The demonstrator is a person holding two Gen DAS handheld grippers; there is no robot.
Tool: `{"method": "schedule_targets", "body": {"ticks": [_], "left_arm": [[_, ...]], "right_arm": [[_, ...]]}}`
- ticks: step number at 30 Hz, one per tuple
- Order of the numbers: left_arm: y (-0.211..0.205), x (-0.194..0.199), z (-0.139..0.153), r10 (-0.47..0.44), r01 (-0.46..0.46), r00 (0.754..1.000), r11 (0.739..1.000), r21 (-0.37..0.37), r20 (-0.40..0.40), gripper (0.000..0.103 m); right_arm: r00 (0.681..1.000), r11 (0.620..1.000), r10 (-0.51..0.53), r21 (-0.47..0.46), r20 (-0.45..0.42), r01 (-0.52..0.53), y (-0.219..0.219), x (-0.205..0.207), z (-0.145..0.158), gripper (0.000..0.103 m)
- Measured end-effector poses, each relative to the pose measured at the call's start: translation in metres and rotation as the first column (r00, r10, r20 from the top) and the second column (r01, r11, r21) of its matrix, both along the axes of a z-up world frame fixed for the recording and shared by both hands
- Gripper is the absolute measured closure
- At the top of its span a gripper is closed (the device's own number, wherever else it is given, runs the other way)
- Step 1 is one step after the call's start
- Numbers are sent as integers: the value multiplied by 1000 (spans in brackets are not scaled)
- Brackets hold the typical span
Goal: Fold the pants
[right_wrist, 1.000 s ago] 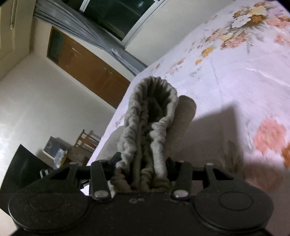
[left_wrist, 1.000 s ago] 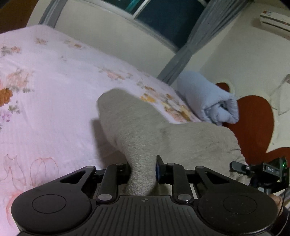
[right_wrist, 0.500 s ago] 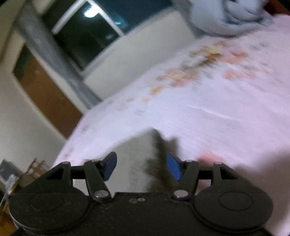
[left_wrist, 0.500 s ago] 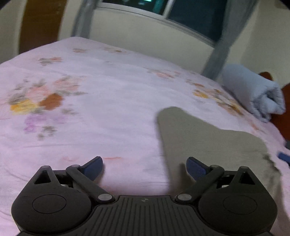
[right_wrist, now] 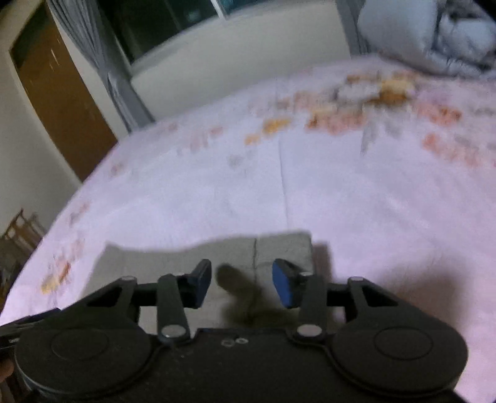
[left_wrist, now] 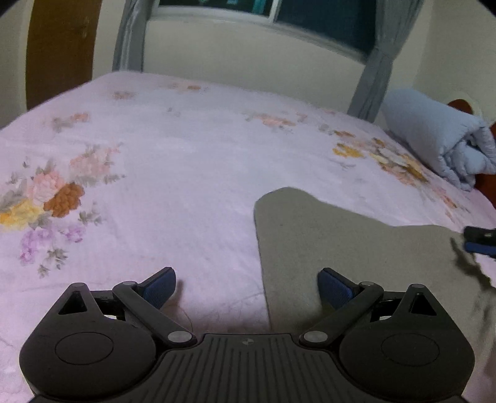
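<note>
1. Grey pants (left_wrist: 325,241): soft, plush fabric, lay flat on the bed (left_wrist: 186,173). In the left wrist view they took up the near right part of the bed surface, one rounded end reaching toward the far side. In the right wrist view (right_wrist: 254,251) they appeared as a flat grey panel at the near edge, a seam line running down it.
2. Bed: covered by a pale pink sheet printed with orange, yellow and purple flowers; it filled most of both views.
3. Left gripper (left_wrist: 246,286): black body, blue pads. Jaws stood spread wide and released, clamping nothing. The right pad sat over the near edge of the pants, the left pad over bare sheet.
4. Right gripper (right_wrist: 241,283): black body, blue pads. Jaws were closing, with a gap left between them; the pads pressed on nothing. Grey fabric and a dark shadow lay below the gap. Its tip also showed at the right edge of the left wrist view (left_wrist: 479,241), just beside the pants.
5. Light blue blanket (left_wrist: 440,142): rolled, at the far right of the bed, well apart from the pants.
6. Window (left_wrist: 310,21): dark glass, on the far wall, flanked by grey curtains (left_wrist: 375,71).
7. Brown wooden door (right_wrist: 59,93): at the far left; picture blurred.
</note>
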State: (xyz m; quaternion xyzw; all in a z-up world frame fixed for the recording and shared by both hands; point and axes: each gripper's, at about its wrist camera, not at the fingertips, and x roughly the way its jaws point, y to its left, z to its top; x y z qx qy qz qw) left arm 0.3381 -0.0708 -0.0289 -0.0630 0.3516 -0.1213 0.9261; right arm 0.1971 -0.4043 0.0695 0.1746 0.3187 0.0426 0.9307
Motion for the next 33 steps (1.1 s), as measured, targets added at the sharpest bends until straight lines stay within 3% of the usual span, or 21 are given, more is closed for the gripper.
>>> {"method": "schedule_targets", "body": {"ticks": [2,5,7,9,11,14,17,19,21,24,26,28,31,33], "left_arm": [[-2,8,-13,3,-3,999,1000,4,-43,5],[3,5,-15,23,-25,999,999,-30,-45,4],[7,-4,-4,31,-31,999,999,-11,-7,4],[12,-12,7,24,-24,999,1000,4,44,4],[20,-21,18,38,-37,998,999,-14,57,4],[36,-38,32,50,-47,997,998,-50,62,4],[44,-69,34,30,-26,997,998,-62,65,4],[39,-84,22,-4,6,999,998,-60,33,4],[26,-92,3,-38,38,999,999,-18,-30,4],[15,-100,-16,-39,40,997,999,14,-62,4],[23,-104,-11,-20,19,997,1000,-10,-73,4],[33,-115,0,1,-1,1000,1000,0,-17,4],[54,-138,15,44,-44,998,999,-2,43,4],[68,-158,25,70,-71,994,997,13,89,4]], "right_arm": [[999,999,36,-21,-38,-37,8,5,-6,62],[994,997,9,-79,-109,-18,4,14,-25,66],[997,997,1,-81,-79,-8,6,4,-14,65],[1000,996,9,-93,-18,-11,10,-10,2,56],[1000,994,13,-105,-9,-14,15,-17,11,47],[999,999,24,-44,25,-22,15,-42,25,41],[998,997,41,-66,55,-37,18,-78,25,38],[996,995,65,-74,55,-61,21,-92,13,42],[998,988,46,-147,-38,-51,29,-94,-5,56],[991,979,17,-201,-130,-43,31,-96,-27,57],[992,986,4,-167,-128,-25,26,-103,-29,58],[998,983,2,-184,-67,-15,27,-117,-14,59],[1000,984,6,-178,28,-1,23,-142,13,49],[995,983,7,-185,103,12,24,-167,27,25]]}}
